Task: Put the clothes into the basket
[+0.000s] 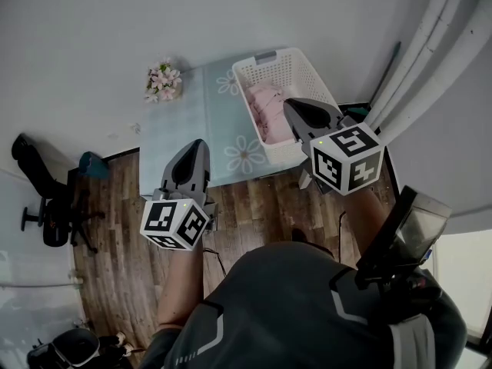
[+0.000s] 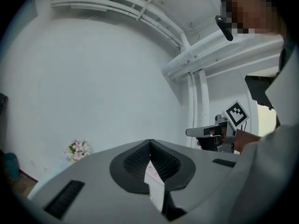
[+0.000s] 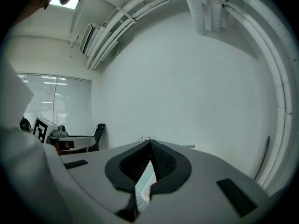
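The right gripper (image 1: pixel 292 106) has its jaws pressed together with nothing between them; through the slit below the tips only a sliver of the patterned table shows. It hangs over the near end of the basket (image 1: pixel 298 61), nose above the clothes. The left gripper (image 1: pixel 196 144) is pinched closed and empty too. It sits off to the left of the basket, over the near edge of the table (image 1: pixel 181 118), and a strip of white lattice shows through its slit.

The clothes (image 1: pixel 265 108) lie inside the basket: a soft, pale pink bundle, rumpled into folds, filling the nearer half and staying below the rim. The basket itself is white plastic with open mesh walls and stands on the right part of the pale blue table, which is printed with white daisies.

Left of the basket, at the table's far corner, is a small bunch of pink and white flowers (image 1: pixel 163 81). Right of the basket hangs a pale curtain (image 1: pixel 453 44). Well to its left, on the wooden floor (image 1: pixel 115 229), stands a black office chair (image 1: pixel 54 210).
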